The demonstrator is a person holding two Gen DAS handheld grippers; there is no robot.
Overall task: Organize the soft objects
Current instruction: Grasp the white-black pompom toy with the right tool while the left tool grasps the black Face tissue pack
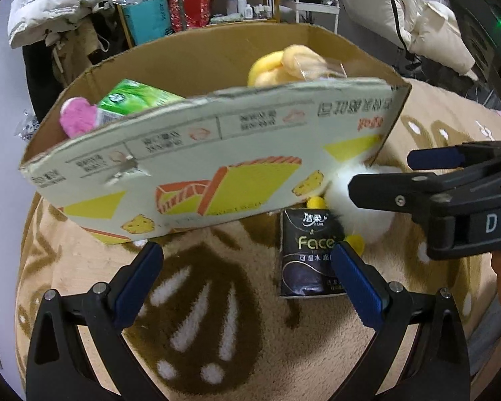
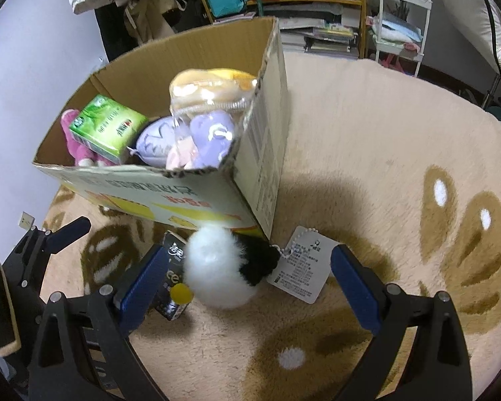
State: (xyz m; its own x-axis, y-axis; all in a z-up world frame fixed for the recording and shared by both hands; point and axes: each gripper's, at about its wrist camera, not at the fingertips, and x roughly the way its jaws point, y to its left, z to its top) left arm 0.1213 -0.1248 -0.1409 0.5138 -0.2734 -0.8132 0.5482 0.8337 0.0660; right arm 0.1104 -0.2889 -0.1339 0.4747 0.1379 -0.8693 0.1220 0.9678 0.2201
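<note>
Left wrist view: the left tool [image 1: 247,274] sits at 6 o'clock with its blue-padded fingers spread wide and nothing between them, above a beige rug [image 1: 83,267] with brown leaf shapes. The cardboard box [image 1: 190,173] fills the centre, its printed front wall leaning toward the camera. Inside, at 10 o'clock, a pink plush [image 1: 75,118] lies against a green tissue pack [image 1: 133,100]; at 12 o'clock a yellow soft toy in clear wrap [image 1: 290,65] rises above the rim. On the rug at 5 o'clock, just in front of the box, lies a black tissue pack [image 1: 309,254], touching a white fluffy toy [image 1: 342,183] with small yellow parts. The right tool [image 1: 379,175] reaches in from 3 o'clock, its fingers at the white toy; whether they press on it cannot be told here.

Right wrist view: the right tool [image 2: 247,280] at 6 o'clock has its fingers spread, and the white and black fluffy toy [image 2: 217,267] lies between them on the rug [image 2: 367,167], close to the left finger [image 2: 140,284] and apart from the other. A paper tag [image 2: 300,267] on a bead chain hangs from its black end. The black tissue pack [image 2: 173,254] lies partly under the toy. The box [image 2: 264,153] stands at 11 o'clock, holding the green pack [image 2: 107,127], the pink plush [image 2: 71,133], a lilac soft piece [image 2: 210,133] and the wrapped yellow toy [image 2: 207,87]. The left tool [image 2: 68,230] shows at 9 o'clock; its opening cannot be judged here.
</note>
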